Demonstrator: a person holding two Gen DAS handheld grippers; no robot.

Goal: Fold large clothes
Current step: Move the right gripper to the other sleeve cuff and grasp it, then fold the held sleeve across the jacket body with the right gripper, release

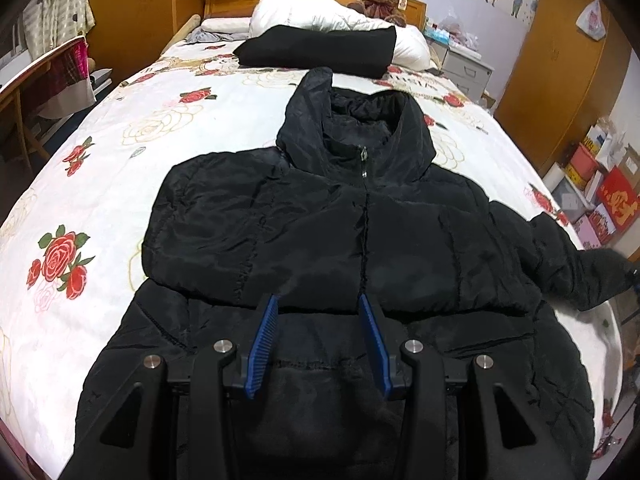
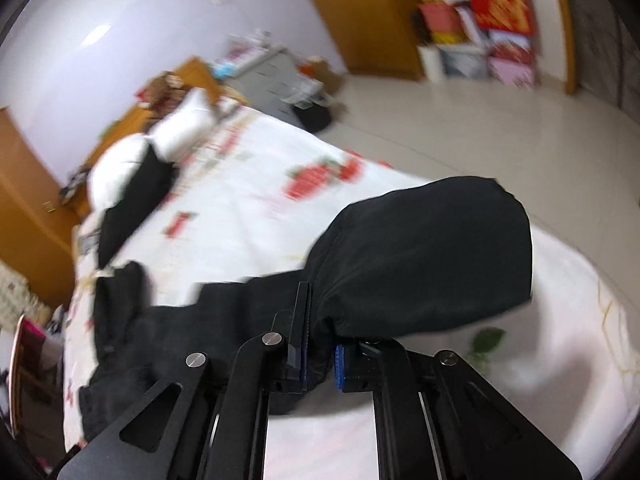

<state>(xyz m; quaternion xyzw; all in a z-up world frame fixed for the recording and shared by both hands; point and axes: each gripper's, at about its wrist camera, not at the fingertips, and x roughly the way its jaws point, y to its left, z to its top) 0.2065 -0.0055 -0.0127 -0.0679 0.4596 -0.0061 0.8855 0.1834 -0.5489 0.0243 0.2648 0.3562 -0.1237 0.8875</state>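
Observation:
A black hooded puffer jacket (image 1: 360,232) lies face up on the rose-print bed (image 1: 132,152), zipped, its hood toward the headboard. Its left sleeve is folded across the chest. My left gripper (image 1: 320,320) is open and empty, hovering over the jacket's lower front. In the right wrist view, my right gripper (image 2: 320,344) is shut on the jacket's right sleeve (image 2: 424,256) near the cuff and holds it lifted off the bed. That sleeve shows at the right edge in the left wrist view (image 1: 576,268). The right wrist view is motion-blurred.
A folded black garment (image 1: 320,50) lies near the white pillows (image 1: 316,10) and a teddy bear (image 1: 380,0) at the headboard. A chair (image 1: 44,80) stands left of the bed. Boxes (image 1: 604,196) and a wardrobe (image 1: 560,60) stand right.

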